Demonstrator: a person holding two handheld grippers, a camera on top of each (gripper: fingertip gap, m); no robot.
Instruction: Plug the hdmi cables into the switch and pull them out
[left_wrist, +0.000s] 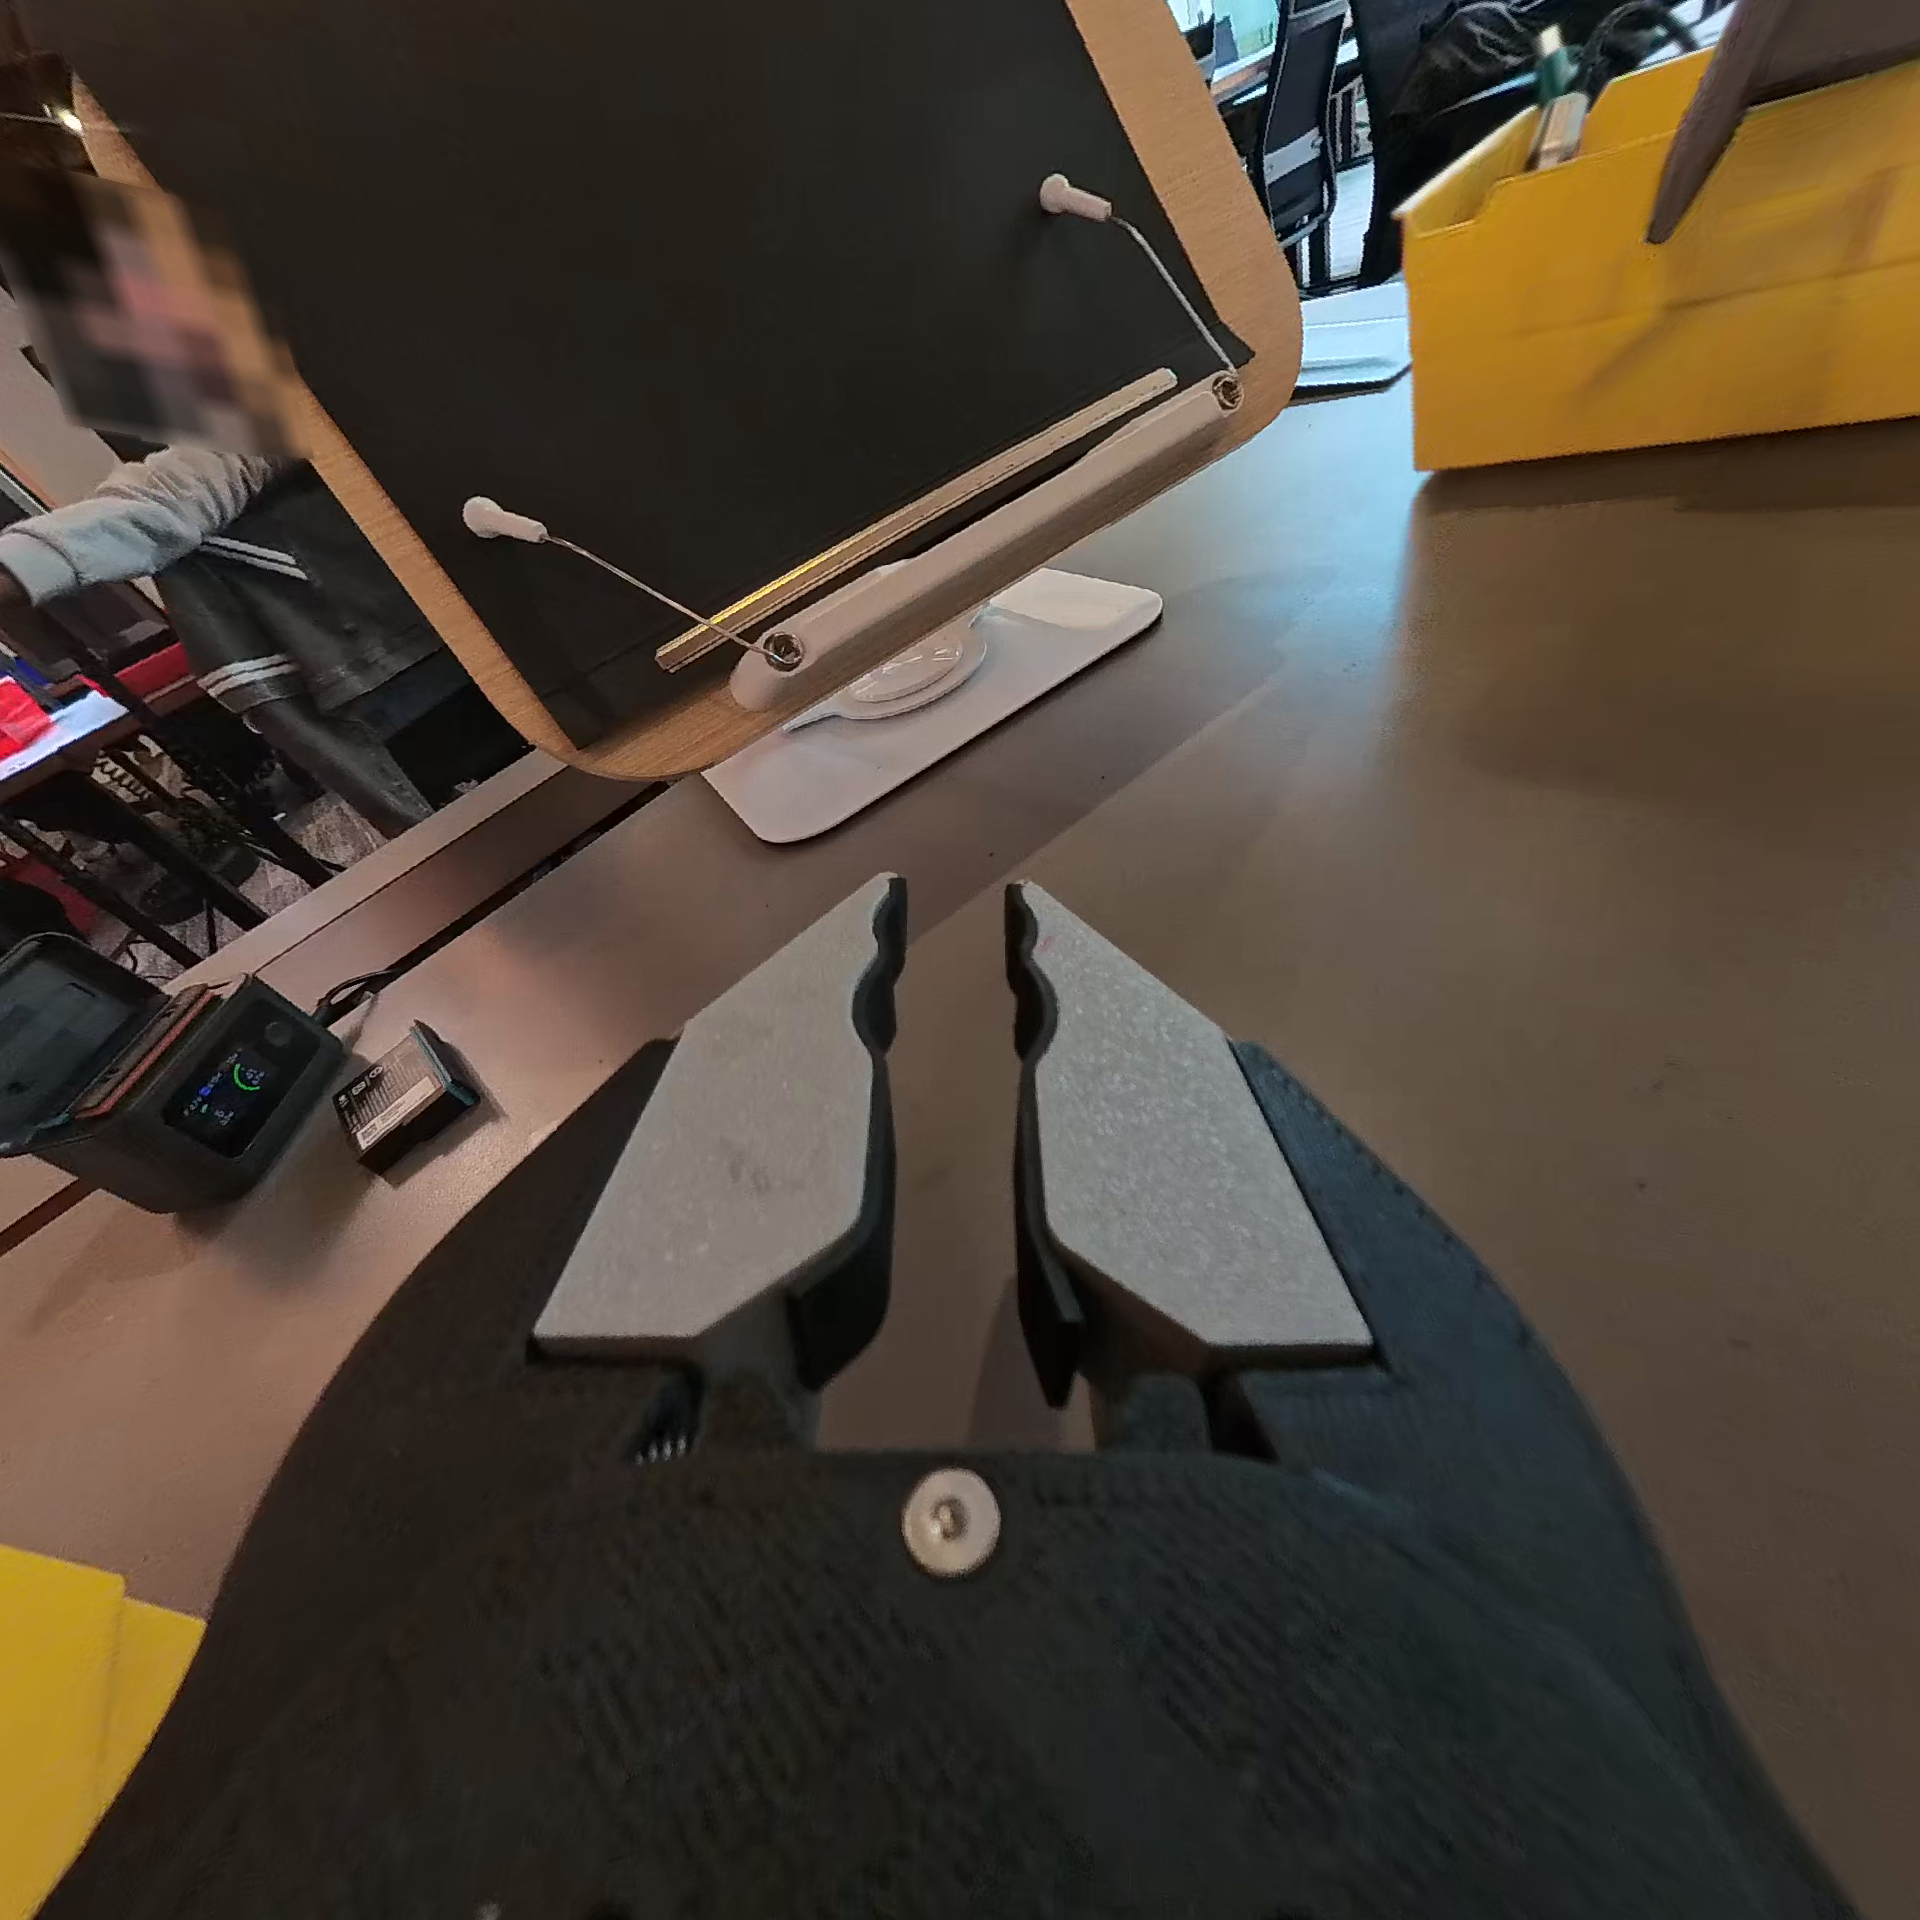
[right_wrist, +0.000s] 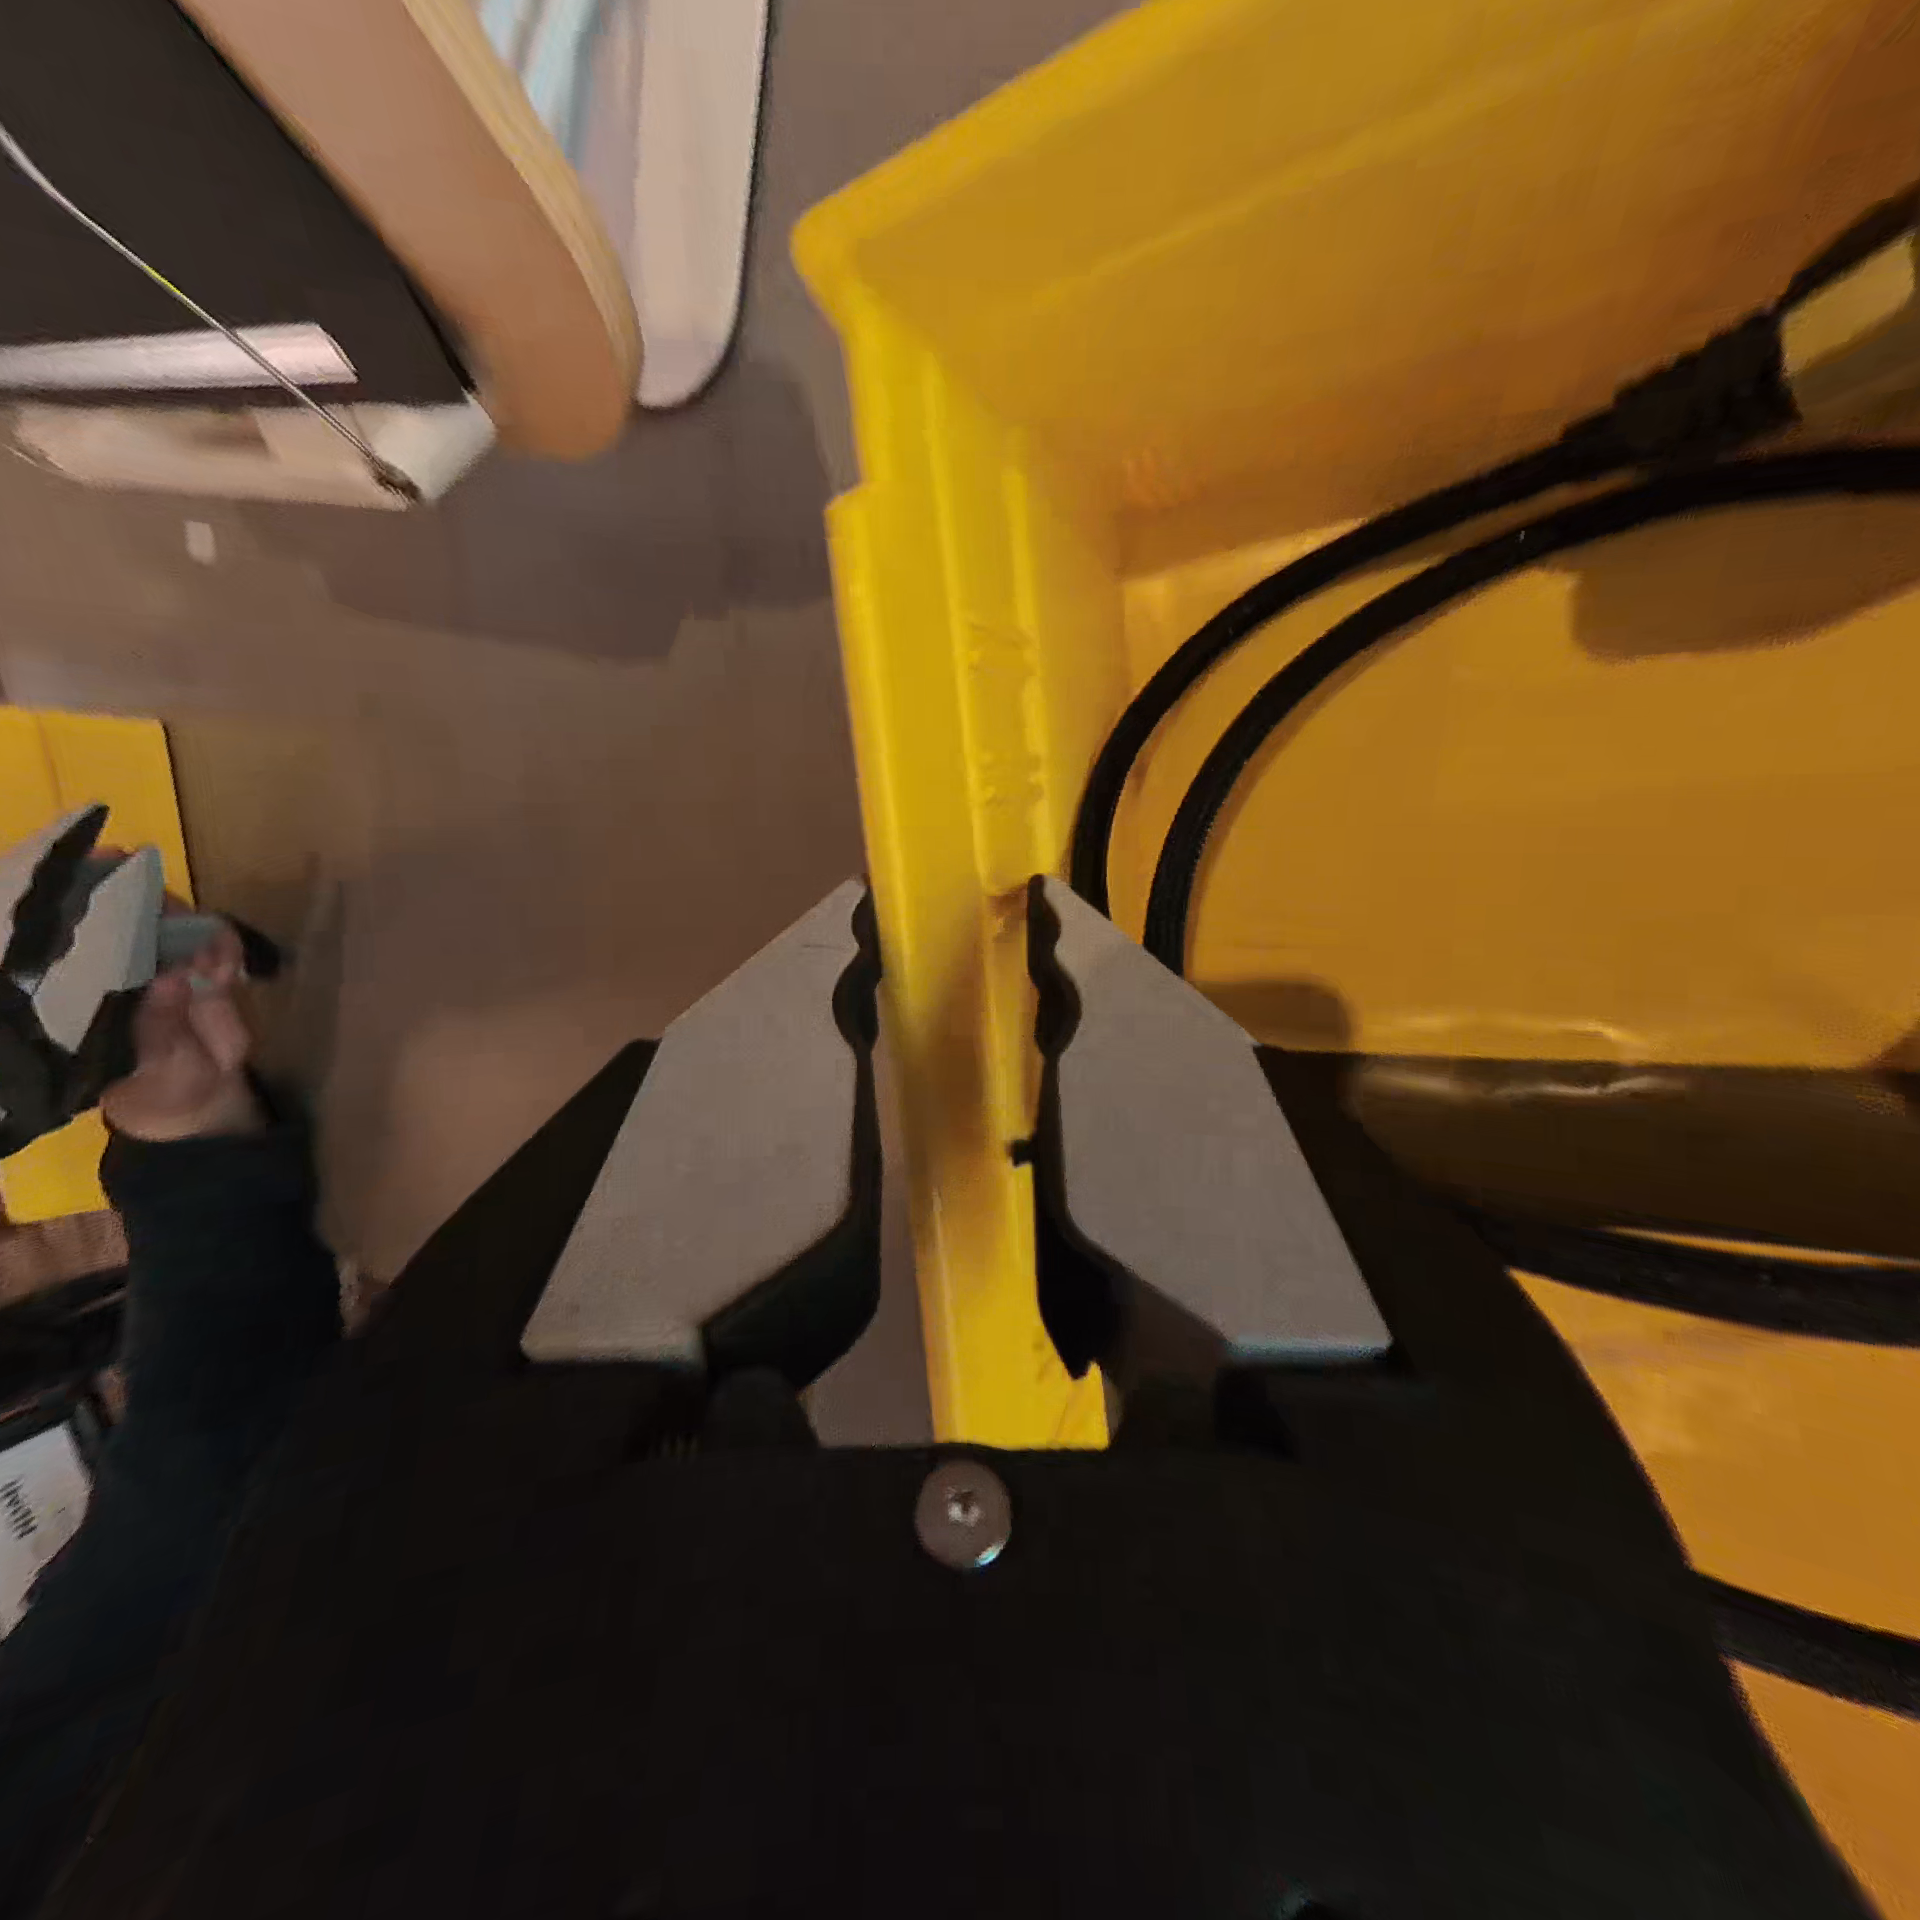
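Over the near wall of the yellow bin (right_wrist: 935, 644), the right gripper (right_wrist: 951, 904) hangs with its jaws parted, one finger outside the wall and one inside, nothing between them but the plastic rim itself; it looks placed to dip into the bin, not to grasp the wall. Just inside that wall, beside the inner finger, two black braided cables (right_wrist: 1164, 727) curve along the bin floor in loops, and up at the bin's far corner a cable end with a gold-coloured plug (right_wrist: 1860, 322) rests against the side, probably stowed there so the plugs stay easy to reach. The picture is blurred, so finer detail of the plug cannot be made out, and the switch does not show in either view. Well left of the bin, over bare brown table (left_wrist: 1455, 935), the left gripper (left_wrist: 954, 894) is empty too, its jaws a little apart and pointing toward a wood-edged book stand (left_wrist: 665, 343) on a white base; it seems parked out of the way while the right one goes for a cable. Farther left of the bin, near the table edge, sit a small dark device with a lit screen (left_wrist: 223, 1101) and a small black box (left_wrist: 400, 1101). I judge that the fetching step is barely begun.
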